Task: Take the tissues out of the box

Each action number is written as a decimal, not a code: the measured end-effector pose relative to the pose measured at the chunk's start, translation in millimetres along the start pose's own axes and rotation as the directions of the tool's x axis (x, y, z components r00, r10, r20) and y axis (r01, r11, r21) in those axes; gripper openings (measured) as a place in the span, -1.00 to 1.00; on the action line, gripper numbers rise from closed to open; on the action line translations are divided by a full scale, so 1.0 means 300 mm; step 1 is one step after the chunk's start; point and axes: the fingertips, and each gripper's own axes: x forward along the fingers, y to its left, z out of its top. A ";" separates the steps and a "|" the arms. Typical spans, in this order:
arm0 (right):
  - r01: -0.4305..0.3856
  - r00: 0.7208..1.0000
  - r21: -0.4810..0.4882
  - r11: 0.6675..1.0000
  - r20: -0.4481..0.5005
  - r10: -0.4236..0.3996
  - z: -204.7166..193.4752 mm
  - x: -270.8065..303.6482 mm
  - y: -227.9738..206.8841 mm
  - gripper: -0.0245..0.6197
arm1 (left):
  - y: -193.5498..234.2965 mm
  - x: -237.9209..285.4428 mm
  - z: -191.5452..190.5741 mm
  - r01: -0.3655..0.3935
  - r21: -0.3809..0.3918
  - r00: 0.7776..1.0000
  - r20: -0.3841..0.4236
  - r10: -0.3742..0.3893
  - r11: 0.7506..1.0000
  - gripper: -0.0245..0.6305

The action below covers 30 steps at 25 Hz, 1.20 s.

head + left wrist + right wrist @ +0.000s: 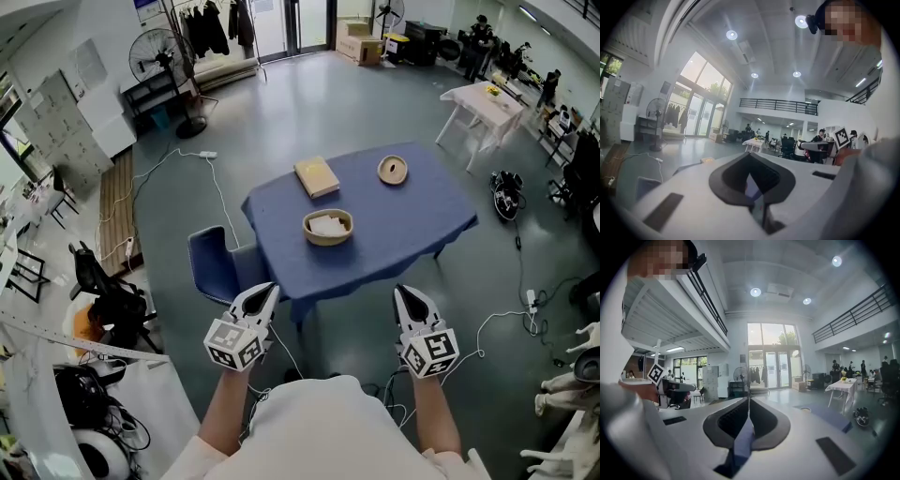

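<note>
Jaws of your left gripper point(263, 295) and right gripper point(410, 296) are together, empty, well short of the table point(412, 225). The box point(317, 176) lies near its far-left corner: step closer and open one gripper before reaching.

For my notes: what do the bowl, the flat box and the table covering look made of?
Bowl: light tan, matte, likely wood or bamboo; too small to be sure.
Flat box: pale tan, matte, probably wood or cardboard.
Table covering: blue cloth, matte, draping with folds over the edges.
</note>
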 end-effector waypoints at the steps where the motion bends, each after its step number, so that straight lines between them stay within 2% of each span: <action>1: 0.001 1.000 0.001 1.000 -0.002 -0.001 -0.007 -0.001 -0.001 -0.81 | 0.002 -0.001 -0.007 -0.004 -0.001 1.000 -0.002 0.004 1.000 -0.90; 11: -0.011 1.000 0.017 1.000 -0.025 0.012 -0.047 -0.017 -0.028 -0.81 | -0.025 0.000 -0.028 -0.045 0.010 0.999 -0.007 0.045 0.999 -0.88; 14: -0.031 0.999 0.010 0.999 -0.028 0.031 -0.058 -0.026 -0.033 -0.81 | -0.041 0.005 -0.036 -0.057 0.003 0.998 -0.005 0.057 0.998 -0.77; 19: -0.041 0.998 0.010 0.999 -0.041 0.041 -0.068 -0.046 -0.060 -0.81 | -0.076 0.012 -0.043 -0.071 -0.005 0.997 -0.005 0.071 0.997 -0.68; 30: -0.060 0.997 0.016 0.998 -0.056 0.061 -0.123 -0.116 -0.141 -0.81 | -0.175 0.020 -0.101 -0.111 -0.014 0.994 -0.005 0.111 0.994 -0.67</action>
